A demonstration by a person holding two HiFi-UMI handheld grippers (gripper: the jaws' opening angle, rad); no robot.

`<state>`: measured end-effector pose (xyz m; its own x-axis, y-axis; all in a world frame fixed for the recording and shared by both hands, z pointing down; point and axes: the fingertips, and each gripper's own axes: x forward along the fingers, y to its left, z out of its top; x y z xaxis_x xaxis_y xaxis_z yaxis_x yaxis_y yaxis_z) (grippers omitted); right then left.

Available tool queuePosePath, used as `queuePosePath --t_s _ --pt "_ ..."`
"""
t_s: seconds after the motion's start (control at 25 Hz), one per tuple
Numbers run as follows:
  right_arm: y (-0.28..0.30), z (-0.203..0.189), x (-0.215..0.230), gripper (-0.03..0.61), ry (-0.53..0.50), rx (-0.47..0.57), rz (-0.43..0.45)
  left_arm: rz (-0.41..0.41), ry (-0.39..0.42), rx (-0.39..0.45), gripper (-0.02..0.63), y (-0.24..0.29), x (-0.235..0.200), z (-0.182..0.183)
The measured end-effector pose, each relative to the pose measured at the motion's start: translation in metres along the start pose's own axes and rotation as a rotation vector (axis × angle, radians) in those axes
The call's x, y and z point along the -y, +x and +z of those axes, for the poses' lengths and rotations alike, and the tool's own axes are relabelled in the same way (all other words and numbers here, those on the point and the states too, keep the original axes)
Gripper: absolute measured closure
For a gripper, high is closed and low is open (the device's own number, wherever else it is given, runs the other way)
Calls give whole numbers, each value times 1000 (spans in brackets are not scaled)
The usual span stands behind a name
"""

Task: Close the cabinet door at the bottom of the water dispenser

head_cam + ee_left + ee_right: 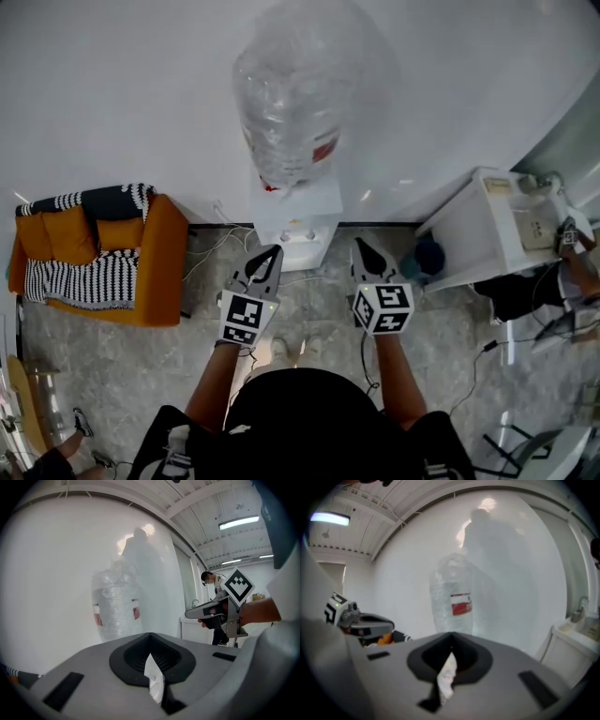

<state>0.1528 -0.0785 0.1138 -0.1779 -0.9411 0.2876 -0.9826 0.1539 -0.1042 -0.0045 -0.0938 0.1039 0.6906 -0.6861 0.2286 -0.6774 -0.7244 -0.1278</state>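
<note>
Speckled floor [141, 366], curved white wall [112, 94]: two closed grippers before one water dispenser [298, 225]

Nearest, just short of the water dispenser, two tools are held side by side. The left gripper [272, 251] and the right gripper [360, 246] each have their jaws pressed together on nothing. The water dispenser stands against the wall and carries one clear bottle [291, 94]. Its bottom cabinet door cannot be made out from this steep angle. One orange sofa [150, 272] sits left of the dispenser, and one white counter [473, 234] sits to its right.

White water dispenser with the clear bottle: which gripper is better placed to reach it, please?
Left, narrowly: left gripper sits before the white water dispenser; right gripper sits off its edge.
</note>
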Motion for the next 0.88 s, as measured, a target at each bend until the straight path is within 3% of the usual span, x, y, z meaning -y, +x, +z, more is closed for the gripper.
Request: queuePosePath --t_s 0.32,0.88 --pt "-15 20 -5 545 -13 51 10 23 41 64 603 -11 -3 34" --pt "-20 47 -20 545 -95 115 4 29 34 123 603 -28 -17 63"
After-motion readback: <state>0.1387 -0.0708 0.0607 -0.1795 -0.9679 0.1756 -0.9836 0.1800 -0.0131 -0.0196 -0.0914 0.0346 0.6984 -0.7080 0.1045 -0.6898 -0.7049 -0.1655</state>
